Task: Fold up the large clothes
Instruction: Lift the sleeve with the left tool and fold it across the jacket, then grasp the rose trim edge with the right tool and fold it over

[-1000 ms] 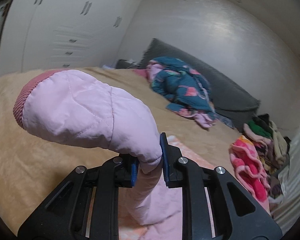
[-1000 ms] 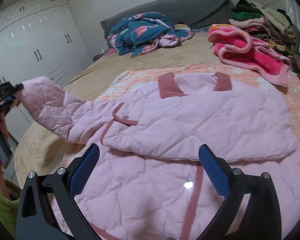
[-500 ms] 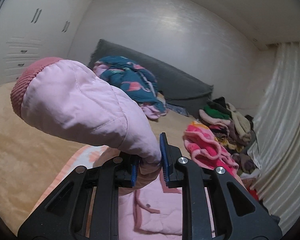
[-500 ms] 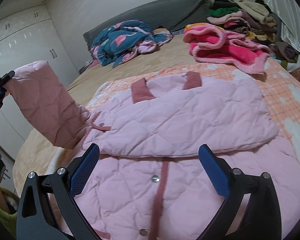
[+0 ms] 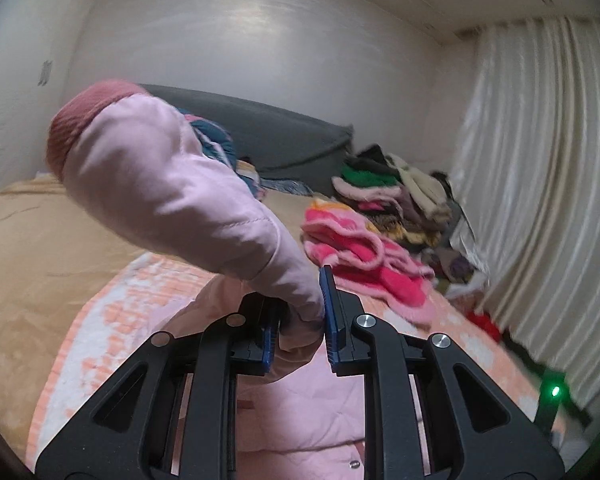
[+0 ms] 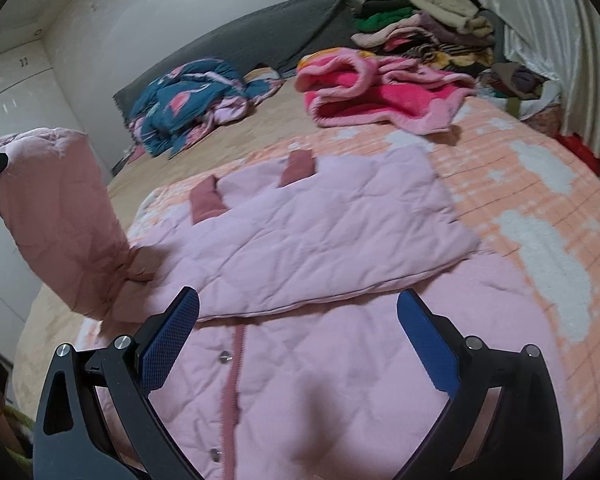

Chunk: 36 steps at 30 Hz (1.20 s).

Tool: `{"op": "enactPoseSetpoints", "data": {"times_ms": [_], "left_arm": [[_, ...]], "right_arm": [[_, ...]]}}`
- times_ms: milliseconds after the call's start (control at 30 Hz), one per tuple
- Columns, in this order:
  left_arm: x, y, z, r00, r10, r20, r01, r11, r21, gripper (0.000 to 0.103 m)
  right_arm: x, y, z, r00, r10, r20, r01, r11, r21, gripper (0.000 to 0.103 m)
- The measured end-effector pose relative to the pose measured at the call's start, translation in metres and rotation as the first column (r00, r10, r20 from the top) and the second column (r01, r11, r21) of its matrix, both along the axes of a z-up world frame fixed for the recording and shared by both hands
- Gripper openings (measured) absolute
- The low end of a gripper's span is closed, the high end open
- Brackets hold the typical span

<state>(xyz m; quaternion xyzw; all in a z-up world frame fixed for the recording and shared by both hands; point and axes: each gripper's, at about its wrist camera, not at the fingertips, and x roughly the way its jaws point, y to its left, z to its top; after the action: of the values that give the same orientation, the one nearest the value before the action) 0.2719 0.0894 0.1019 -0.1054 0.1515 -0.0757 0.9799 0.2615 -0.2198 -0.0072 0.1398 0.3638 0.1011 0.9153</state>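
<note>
Pink quilted padded jacket point(image 6: 340, 280), with dusty-rose trim and snap buttons down the front, lies spread on the bed atop an orange-and-white patterned blanket point(image 6: 540, 216); its hood is folded down over the chest. We hold one sleeve point(image 5: 172, 192) raised off the bed, the left tongs point(image 5: 300, 320) clamped on the fabric just below the ribbed rose cuff point(image 5: 84, 120), which juts upward past the blue pads. The right tongs point(image 6: 300, 332) hover over the jacket's front with their jaws standing wide apart and nothing between them.

We judge the garment soft, light for its bulk and springy: the padding will resist a sharp crease and tend to puff back open, so each fold likely needs pressing flat. The shell looks smooth and may slide from a shallow pinch; a seam, the cuff or the trimmed front edge offers the firmer hold. The raised sleeve appears ready to be laid across the chest, while the free tongs could pin the shoulder or take the opposite sleeve.

No true containers appear. Loose heaps stand well apart from the jacket: a bright pink fleece garment point(image 6: 380, 96), a teal patterned quilt bundle point(image 6: 188, 100) near the grey headboard cushion point(image 6: 252, 36), and a mixed pile of folded clothes point(image 6: 428, 24) beside the pale curtain point(image 5: 532, 184).
</note>
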Motion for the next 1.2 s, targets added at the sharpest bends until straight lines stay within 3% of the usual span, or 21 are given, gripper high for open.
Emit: {"op": "enactPoseSetpoints", "data": {"times_ms": [167, 333, 500, 633, 767, 967, 1000, 1033, 1067, 1200], "left_arm": [[0.009, -0.019, -0.014, 0.995, -0.078, -0.054, 0.079, 0.997, 0.005, 0.012], [0.018, -0.042, -0.032, 0.984, -0.138, -0.113, 0.145, 0.988, 0.057, 0.012], [0.025, -0.056, -0.063, 0.966, -0.168, -0.198, 0.185, 0.980, 0.074, 0.012], [0.034, -0.068, -0.095, 0.938, -0.186, -0.294, 0.207, 0.977, 0.042, 0.012], [0.035, -0.083, -0.116, 0.923, -0.187, -0.335, 0.224, 0.972, 0.076, 0.013], [0.029, -0.117, -0.139, 0.913, -0.161, -0.374, 0.258, 0.940, 0.225, 0.030], [0.028, -0.123, -0.144, 0.904, -0.172, -0.393, 0.280, 0.930, 0.238, 0.046], [0.028, -0.126, -0.147, 0.893, -0.188, -0.410, 0.305, 0.921, 0.242, 0.071], [0.027, -0.130, -0.150, 0.881, -0.206, -0.425, 0.331, 0.911, 0.244, 0.081], [0.020, -0.142, -0.160, 0.841, -0.241, -0.484, 0.410, 0.868, 0.280, 0.093]], "right_arm": [[-0.002, -0.019, 0.001, 0.999, -0.038, 0.003, 0.038, 0.999, 0.005, 0.099], [-0.003, -0.039, 0.003, 0.996, -0.084, 0.008, 0.083, 0.996, 0.019, 0.099], [-0.002, -0.055, -0.003, 0.992, -0.127, -0.018, 0.127, 0.991, 0.032, 0.099], [-0.004, -0.060, -0.009, 0.988, -0.150, -0.032, 0.151, 0.988, 0.029, 0.099], [-0.005, -0.064, -0.012, 0.986, -0.164, -0.040, 0.165, 0.986, 0.033, 0.099], [-0.007, -0.067, -0.011, 0.984, -0.174, -0.044, 0.175, 0.984, 0.033, 0.099], [-0.008, -0.068, -0.010, 0.983, -0.177, -0.044, 0.178, 0.983, 0.034, 0.099], [-0.009, -0.070, -0.010, 0.983, -0.180, -0.045, 0.182, 0.983, 0.037, 0.099], [-0.009, -0.071, -0.010, 0.982, -0.182, -0.046, 0.183, 0.982, 0.039, 0.099], [-0.011, -0.073, -0.009, 0.981, -0.189, -0.052, 0.192, 0.980, 0.047, 0.099]]}}
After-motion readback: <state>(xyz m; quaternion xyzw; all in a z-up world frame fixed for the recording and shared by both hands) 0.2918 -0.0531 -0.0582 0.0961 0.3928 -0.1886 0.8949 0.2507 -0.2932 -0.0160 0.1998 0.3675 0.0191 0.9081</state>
